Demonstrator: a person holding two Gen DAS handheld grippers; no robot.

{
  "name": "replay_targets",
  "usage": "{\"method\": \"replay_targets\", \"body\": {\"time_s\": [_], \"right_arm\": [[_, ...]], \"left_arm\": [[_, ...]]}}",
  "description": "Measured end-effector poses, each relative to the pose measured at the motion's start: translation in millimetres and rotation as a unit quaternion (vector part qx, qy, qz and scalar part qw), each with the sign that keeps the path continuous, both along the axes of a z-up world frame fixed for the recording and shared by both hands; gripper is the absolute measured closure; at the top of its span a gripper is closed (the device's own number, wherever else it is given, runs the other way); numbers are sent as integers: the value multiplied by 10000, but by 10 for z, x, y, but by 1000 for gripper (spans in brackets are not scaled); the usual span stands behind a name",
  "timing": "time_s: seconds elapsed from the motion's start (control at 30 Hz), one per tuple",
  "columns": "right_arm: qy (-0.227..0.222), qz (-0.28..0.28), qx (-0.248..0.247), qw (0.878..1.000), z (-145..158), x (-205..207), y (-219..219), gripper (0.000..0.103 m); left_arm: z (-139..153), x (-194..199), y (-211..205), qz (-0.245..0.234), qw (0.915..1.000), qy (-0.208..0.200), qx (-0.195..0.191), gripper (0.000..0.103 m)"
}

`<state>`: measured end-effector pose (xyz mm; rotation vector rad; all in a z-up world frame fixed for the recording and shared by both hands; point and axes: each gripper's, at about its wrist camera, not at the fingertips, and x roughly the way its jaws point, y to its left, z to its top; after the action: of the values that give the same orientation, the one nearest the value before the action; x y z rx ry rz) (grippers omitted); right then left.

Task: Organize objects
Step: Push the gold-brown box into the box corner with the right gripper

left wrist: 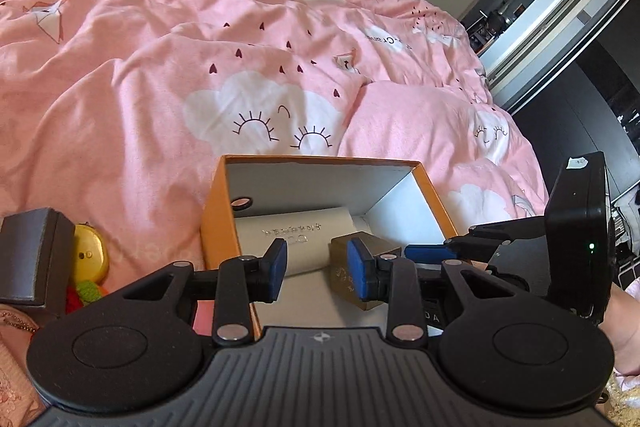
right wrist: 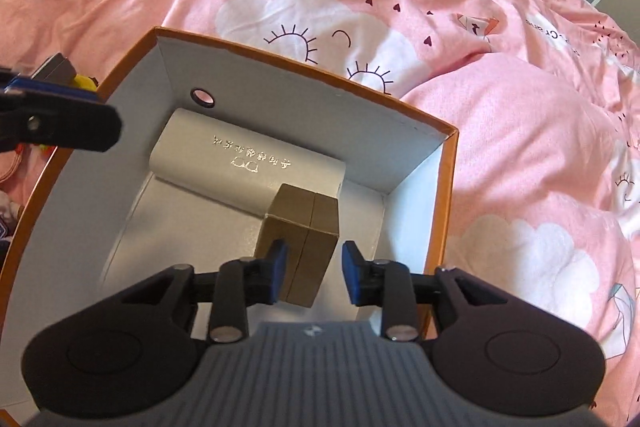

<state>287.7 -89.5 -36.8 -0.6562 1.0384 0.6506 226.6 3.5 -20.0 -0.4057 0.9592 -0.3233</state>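
One orange box [right wrist: 442, 187] with a white inside sits open on the bed, on a pink quilt [right wrist: 520, 147] printed with clouds. Inside it there are two things: one pale flat case [right wrist: 224, 151] with silver lettering along the far wall, and one small tan box [right wrist: 308, 223] standing right against its near end. The right gripper [right wrist: 314, 271] points steeply down into the orange box with its jaws partly open around the tan box; the left pad looks to be on it, the right pad is clear, so no proper grip. The left gripper [left wrist: 318, 269] hovers lower-angled at the box's near edge, jaws partly open, holding nothing. Just left of the box there's one dark case [left wrist: 34, 259] and a yellow toy [left wrist: 90, 255].
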Motion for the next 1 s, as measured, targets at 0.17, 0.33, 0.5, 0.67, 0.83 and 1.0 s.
{"method": "replay_targets", "body": {"time_s": [0.17, 0.33, 0.5, 0.67, 0.83, 1.0], "right_arm": [[-25, 25, -86, 10000, -30, -23, 29, 51], [-234, 339, -179, 9990, 23, -131, 90, 46], [-140, 369, -419, 9983, -77, -37, 227, 54], [-15, 170, -644, 9978, -113, -135, 127, 54], [-552, -473, -832, 9939, -318, -394, -78, 55], [-1507, -1046, -633, 9810, -399, -542, -80, 55]], "left_arm": [[-7, -91, 160, 246, 9996, -48, -151, 64], [6, -151, 219, 294, 9995, -68, -93, 63], [-36, -170, 243, 349, 9994, 19, -27, 63], [-60, -215, 322, 384, 9992, 63, -64, 63], [-106, -200, 343, 359, 9991, 107, -176, 63], [-147, -214, 370, 365, 9990, 176, -175, 63]]}}
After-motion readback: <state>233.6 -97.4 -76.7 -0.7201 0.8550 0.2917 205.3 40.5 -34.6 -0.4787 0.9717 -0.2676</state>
